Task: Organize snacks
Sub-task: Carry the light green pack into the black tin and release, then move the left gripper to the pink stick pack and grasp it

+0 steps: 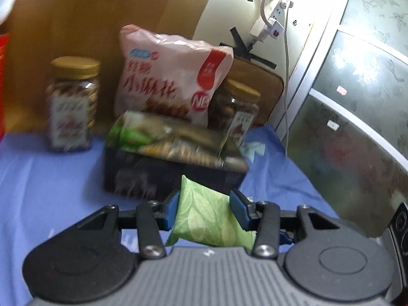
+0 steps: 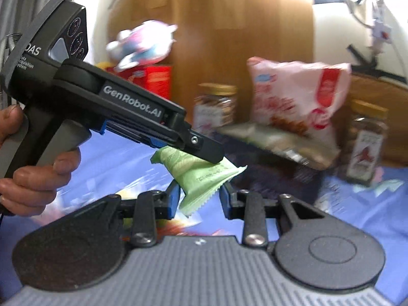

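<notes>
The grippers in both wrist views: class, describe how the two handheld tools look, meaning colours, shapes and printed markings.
Each gripper, left and right, has a ribbed grey body, two round black discs, black linkage arms with silver screws, and blue finger pads. Seen from the side, the left one is a black pistol shape with a grey handle, printed "GenRobot.AI".

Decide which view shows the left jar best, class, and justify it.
The left wrist view: the left jar stands whole, its gold lid and label clear of everything. In the right wrist view the jar is blurred and sits behind the left gripper.
</notes>
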A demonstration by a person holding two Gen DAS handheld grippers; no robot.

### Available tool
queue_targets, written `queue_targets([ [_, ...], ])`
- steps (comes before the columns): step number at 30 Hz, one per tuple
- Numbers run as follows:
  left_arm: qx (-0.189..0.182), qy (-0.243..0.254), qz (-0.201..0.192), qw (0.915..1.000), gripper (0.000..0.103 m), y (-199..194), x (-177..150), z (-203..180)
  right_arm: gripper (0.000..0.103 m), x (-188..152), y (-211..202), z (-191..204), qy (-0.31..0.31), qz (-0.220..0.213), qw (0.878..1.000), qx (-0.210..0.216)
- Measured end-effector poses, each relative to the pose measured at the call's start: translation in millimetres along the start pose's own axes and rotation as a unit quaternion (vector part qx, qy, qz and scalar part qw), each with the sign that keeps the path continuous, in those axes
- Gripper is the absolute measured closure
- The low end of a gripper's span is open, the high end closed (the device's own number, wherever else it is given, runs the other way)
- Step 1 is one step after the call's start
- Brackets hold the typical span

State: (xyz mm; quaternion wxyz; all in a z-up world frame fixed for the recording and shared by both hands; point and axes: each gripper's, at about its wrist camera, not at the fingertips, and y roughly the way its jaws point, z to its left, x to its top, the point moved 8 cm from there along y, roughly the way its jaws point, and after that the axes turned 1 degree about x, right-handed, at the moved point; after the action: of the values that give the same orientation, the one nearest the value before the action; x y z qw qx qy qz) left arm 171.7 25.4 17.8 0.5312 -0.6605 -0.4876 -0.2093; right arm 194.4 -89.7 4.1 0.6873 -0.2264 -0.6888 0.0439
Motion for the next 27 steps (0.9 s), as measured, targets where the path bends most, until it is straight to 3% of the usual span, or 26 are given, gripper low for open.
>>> queue_targets([
  [4, -0.001, 0.003, -0.016, 0.9999, 0.060, 28.4, 32.4, -0.3, 0.067, 16.3, 17.9, -34.2, 0.002, -0.013, 1.000, -0.027],
  [8, 0.020, 0.000, -0.032, 0.9993, 0.059, 49.1, 56.0, 10.3, 0.067, 28.9, 43.1, -50.6, -0.004, -0.017, 0.999, -0.043],
  [12, 0.082, 0.001, -0.032, 0.9961, 0.040, 70.5, 67.6, 28.8, 0.063, 30.5, 75.8, -58.2, -0.018, -0.004, 0.996, -0.082],
  [14, 0.104, 0.000, -0.031, 0.9942, 0.040, 72.0, 68.8, 37.0, 0.060, 29.3, 82.4, -64.0, -0.010, -0.001, 0.994, -0.105],
  [16, 0.095, -0.014, -0.039, 0.9946, 0.040, 60.5, 69.5, 42.3, 0.060, 29.0, 76.5, -68.6, 0.024, -0.008, 0.996, -0.091],
  [21, 0.079, -0.014, -0.048, 0.9956, 0.040, 20.7, 49.4, 41.7, 0.060, 16.1, 37.2, -64.2, 0.063, -0.020, 0.994, -0.082],
  [27, 0.049, -0.011, 0.002, 0.9988, 0.040, -1.8, -7.2, 32.9, 0.060, -23.8, -0.2, -31.1, 0.125, 0.017, 0.992, -0.025],
])
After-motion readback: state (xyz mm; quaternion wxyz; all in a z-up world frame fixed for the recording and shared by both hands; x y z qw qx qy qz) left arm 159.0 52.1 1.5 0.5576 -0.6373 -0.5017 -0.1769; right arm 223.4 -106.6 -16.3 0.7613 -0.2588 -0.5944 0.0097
